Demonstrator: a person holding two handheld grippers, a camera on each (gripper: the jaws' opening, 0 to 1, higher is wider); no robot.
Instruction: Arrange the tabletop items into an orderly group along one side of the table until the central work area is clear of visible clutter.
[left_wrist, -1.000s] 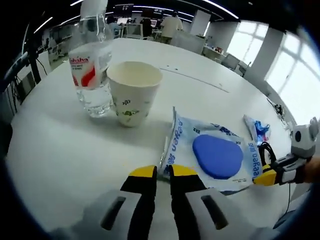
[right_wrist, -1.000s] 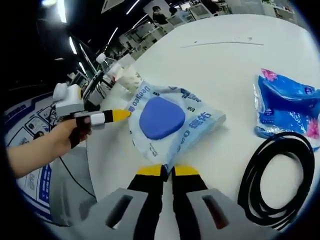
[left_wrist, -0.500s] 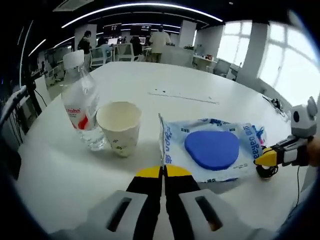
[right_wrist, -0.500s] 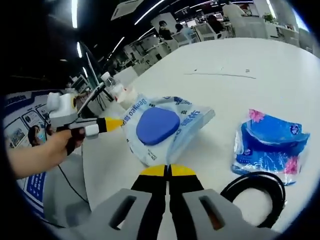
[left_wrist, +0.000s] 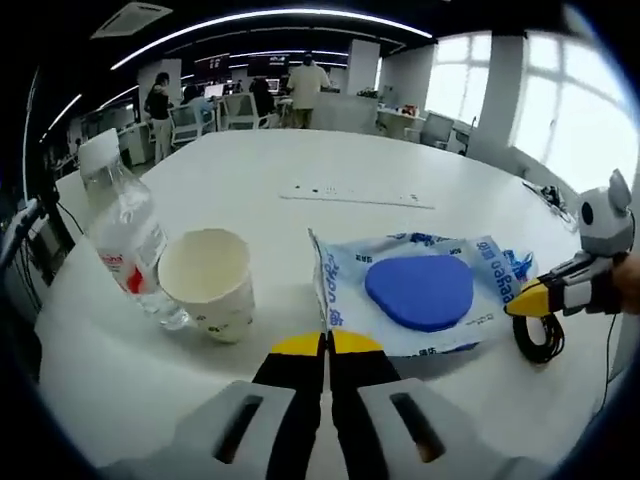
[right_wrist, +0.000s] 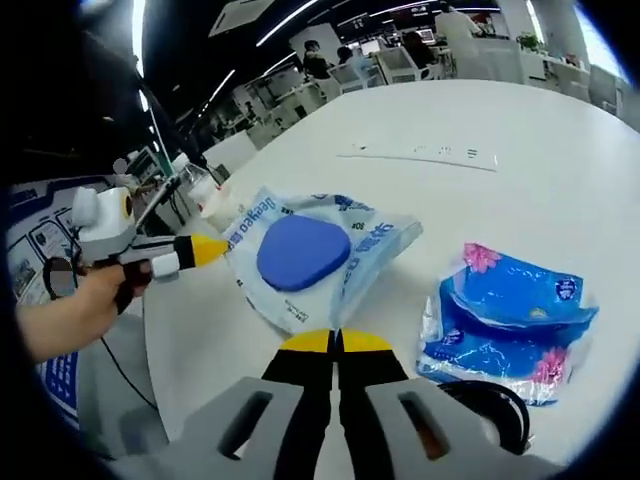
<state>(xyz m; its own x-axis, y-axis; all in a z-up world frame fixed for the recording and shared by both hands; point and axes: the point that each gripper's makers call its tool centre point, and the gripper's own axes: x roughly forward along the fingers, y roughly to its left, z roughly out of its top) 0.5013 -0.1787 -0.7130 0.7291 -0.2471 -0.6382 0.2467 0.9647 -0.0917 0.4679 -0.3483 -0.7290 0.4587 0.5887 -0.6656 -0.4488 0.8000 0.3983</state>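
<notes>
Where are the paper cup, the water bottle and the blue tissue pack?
paper cup (left_wrist: 208, 290): left gripper view, outer wall.
water bottle (left_wrist: 128, 243): left gripper view, labelled body.
blue tissue pack (right_wrist: 510, 325): right gripper view, wrapper's middle.

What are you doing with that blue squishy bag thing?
A person is tidying a white table with two hand-held grippers. The left gripper and the right gripper each pinch an edge of the clear packet with a blue pad inside. A water bottle and paper cup stand together beside it; a blue tissue pack and black cable lie nearby.
</notes>
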